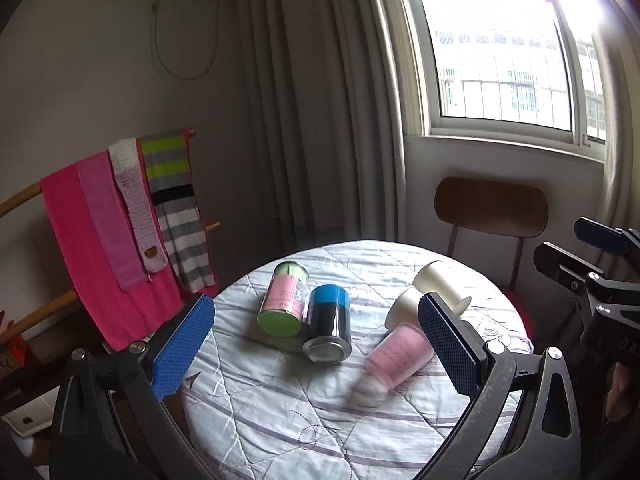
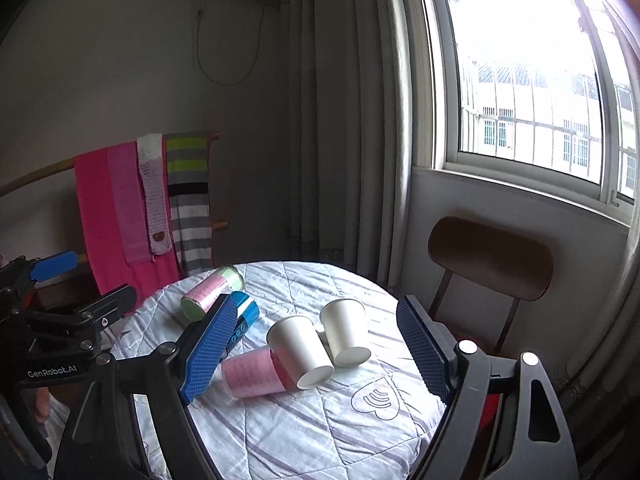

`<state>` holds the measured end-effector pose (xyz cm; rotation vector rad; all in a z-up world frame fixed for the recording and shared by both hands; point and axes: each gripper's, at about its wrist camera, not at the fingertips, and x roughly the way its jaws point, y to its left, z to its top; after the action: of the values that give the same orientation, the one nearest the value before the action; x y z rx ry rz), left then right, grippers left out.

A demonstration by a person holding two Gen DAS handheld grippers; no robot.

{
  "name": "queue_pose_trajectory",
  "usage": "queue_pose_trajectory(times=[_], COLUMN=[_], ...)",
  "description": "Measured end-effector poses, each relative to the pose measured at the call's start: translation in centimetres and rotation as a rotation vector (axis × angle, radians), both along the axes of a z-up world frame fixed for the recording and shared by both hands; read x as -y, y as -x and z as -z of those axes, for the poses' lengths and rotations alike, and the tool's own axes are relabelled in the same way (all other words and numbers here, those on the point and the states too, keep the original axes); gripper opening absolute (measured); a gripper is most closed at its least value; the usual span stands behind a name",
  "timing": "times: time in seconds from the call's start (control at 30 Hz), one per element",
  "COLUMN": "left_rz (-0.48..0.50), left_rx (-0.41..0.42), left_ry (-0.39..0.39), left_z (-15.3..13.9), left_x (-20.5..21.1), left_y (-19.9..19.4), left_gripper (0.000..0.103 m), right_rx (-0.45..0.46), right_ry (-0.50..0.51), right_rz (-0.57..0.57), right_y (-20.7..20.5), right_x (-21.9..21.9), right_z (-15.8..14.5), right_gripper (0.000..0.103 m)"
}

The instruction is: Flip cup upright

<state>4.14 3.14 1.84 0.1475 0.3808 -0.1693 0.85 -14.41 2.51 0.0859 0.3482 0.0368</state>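
Right wrist view shows the right tongs point(image 2: 312, 354) spread wide and empty above the round counter point(image 2: 320, 432), framing three cups lying on their sides: a pink cup point(image 2: 250, 376), a white cup point(image 2: 300, 350) touching it, and a second white cup point(image 2: 346, 334) just beside. That wide spread suits closing around a cup wall. The left tongs point(image 1: 316, 346) hang equally spread and empty. Two tins point(image 1: 326, 326) lie tipped nearby, apart from the cups.
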Motion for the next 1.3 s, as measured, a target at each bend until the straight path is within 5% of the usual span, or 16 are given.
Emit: queue_pose_trajectory(times=[0.23, 0.57, 1.0, 1.3], left_rz=[0.016, 0.048, 0.129, 0.139], left_rx=[0.018, -0.016, -0.306, -0.388], left_ry=[0.052, 0.071, 0.019, -0.011], left_z=[-0.3, 0.2, 5.7, 8.5], left_x=[-1.2, -2.2, -1.0, 1.6], left_y=[0.8, 1.0, -5.6, -9.6], left_gripper=[0.103, 0.103, 0.103, 0.103], right_rx=[0.072, 0.061, -0.118, -0.208], right_ry=[0.073, 0.113, 0.107, 0.076], right_rz=[-0.017, -0.03, -0.008, -0.027], right_y=[1.3, 1.7, -1.4, -4.7], right_x=[-2.0, -2.7, -0.1, 1.5], right_z=[0.0, 0.0, 2.9, 5.5], right_gripper=[0.083, 0.083, 0.083, 0.083])
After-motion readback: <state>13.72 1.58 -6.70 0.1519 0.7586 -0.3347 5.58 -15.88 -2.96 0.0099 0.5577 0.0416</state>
